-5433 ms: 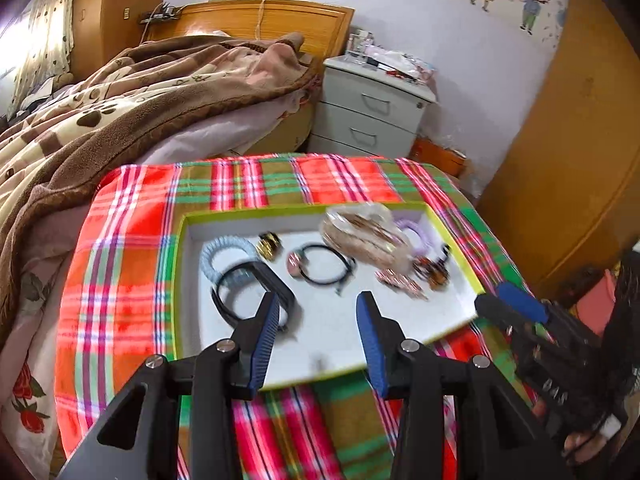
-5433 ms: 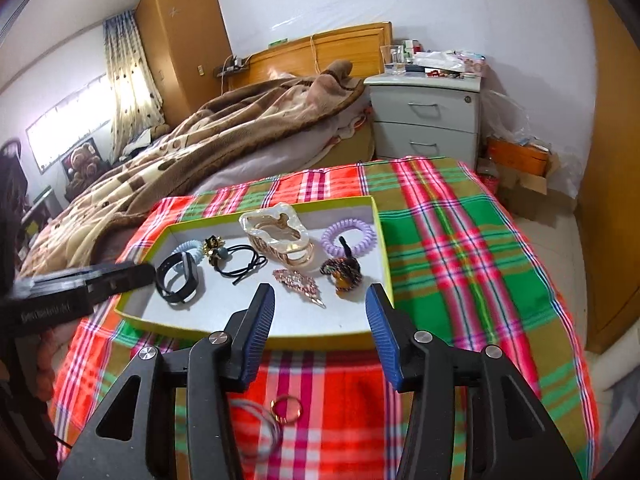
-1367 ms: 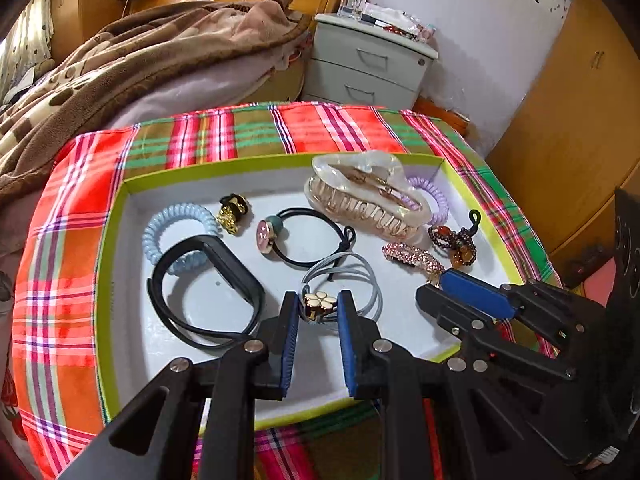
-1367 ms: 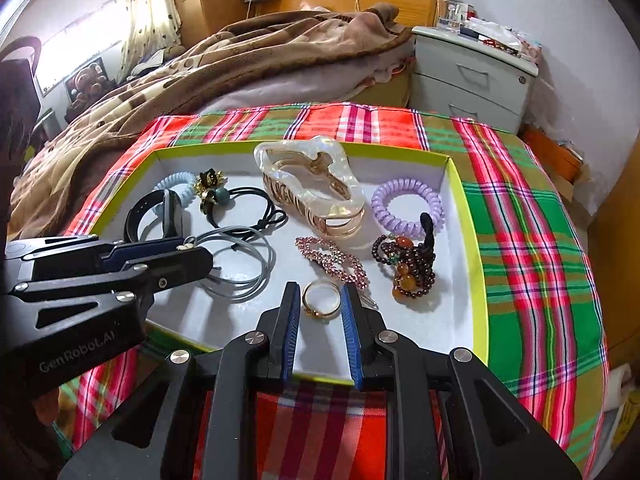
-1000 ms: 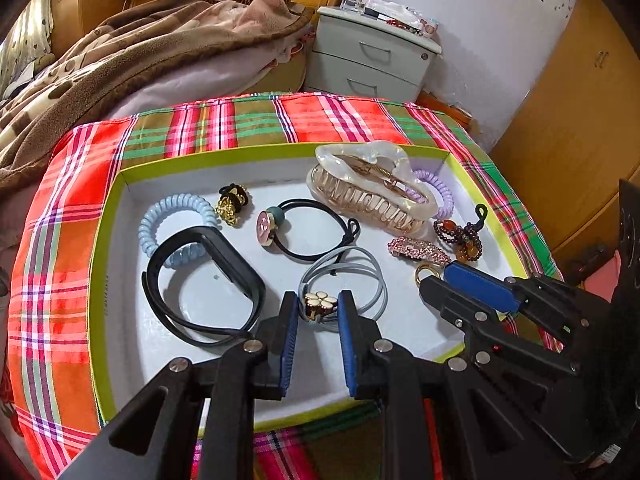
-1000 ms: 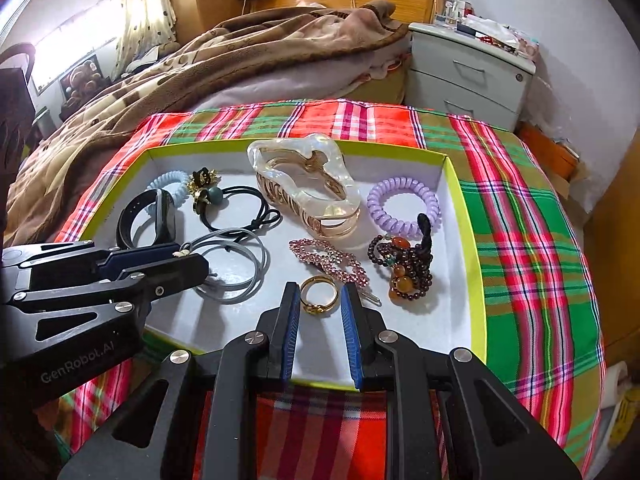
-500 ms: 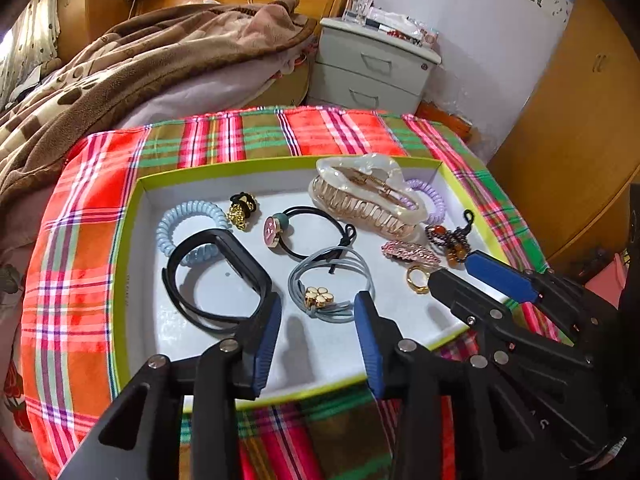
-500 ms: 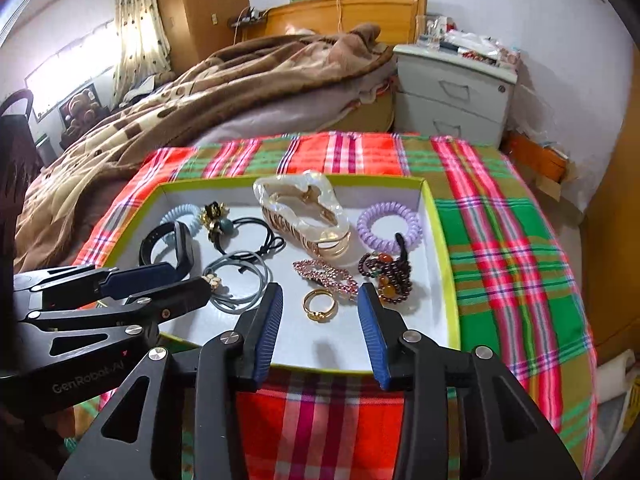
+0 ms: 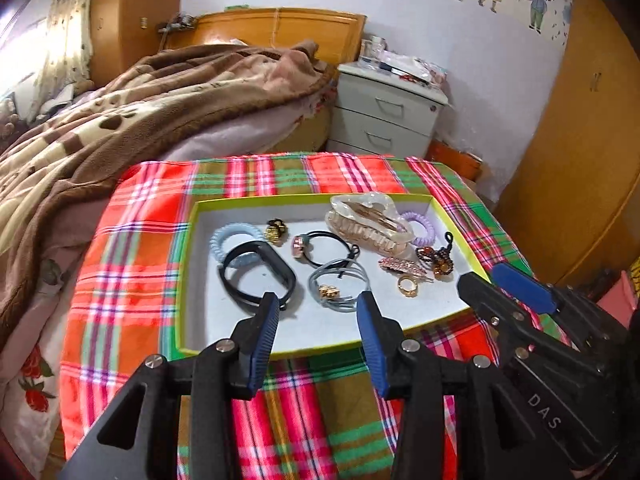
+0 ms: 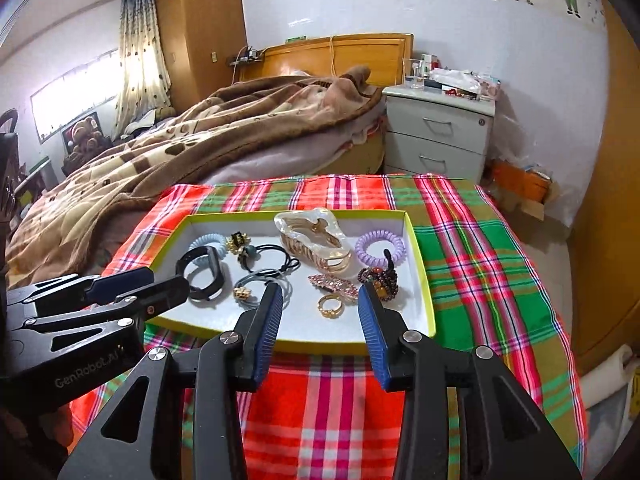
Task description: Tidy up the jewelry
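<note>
We hold our left claw (image 9: 318,308) wide open, and it has nothing in it. Its tips hang over the near edge of the tray (image 9: 192,280) and touch nothing. Our right claw (image 10: 319,300) is wide open too, with nothing in it.

The tray sits on the plaid cloth (image 9: 128,264). In the left view, the gray hair tie (image 9: 340,284) lies in the tray right between the left tips, at 12 o'clock from them. The black band (image 9: 256,272) lies at 10 o'clock from the left tips. The gold ring (image 10: 331,305) lies in the tray between the right tips. The pink clip (image 10: 332,282) is just past it at 12 o'clock. The big shell clip (image 10: 314,238) sits at the far side of the tray, and the purple coil (image 10: 380,247) is at its 3 o'clock.
</note>
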The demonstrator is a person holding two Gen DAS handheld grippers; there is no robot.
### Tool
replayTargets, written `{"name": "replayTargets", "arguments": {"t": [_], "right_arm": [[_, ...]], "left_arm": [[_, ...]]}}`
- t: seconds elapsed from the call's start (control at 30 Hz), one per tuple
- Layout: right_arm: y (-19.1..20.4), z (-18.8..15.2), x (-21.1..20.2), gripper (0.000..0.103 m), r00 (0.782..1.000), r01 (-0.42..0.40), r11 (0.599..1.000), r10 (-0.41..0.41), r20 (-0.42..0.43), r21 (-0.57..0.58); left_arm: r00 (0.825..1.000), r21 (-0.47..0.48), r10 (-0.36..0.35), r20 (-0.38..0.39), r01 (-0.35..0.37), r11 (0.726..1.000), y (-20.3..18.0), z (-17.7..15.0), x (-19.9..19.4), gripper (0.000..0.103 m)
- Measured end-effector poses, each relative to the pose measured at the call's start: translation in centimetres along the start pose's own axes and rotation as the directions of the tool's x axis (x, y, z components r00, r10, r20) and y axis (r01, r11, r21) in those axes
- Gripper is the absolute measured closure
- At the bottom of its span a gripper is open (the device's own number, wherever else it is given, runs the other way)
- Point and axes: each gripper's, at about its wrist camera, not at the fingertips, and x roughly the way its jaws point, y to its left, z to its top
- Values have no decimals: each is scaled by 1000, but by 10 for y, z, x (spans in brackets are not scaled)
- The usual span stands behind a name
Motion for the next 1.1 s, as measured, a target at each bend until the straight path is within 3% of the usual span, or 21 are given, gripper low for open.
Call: {"name": "replayTargets", "arguments": {"t": [0.2,1.1], "right_arm": [[5,-5,-7,63,1000,-10,1000,10,12,8],[13,-14,-23,63,999,-1,1000,0,35,3]], "left_arm": [[996,-9,75,37,-75,997,2,-7,-14,61],[995,-35,92,47,-90,995,4,-21,-29,61]]}}
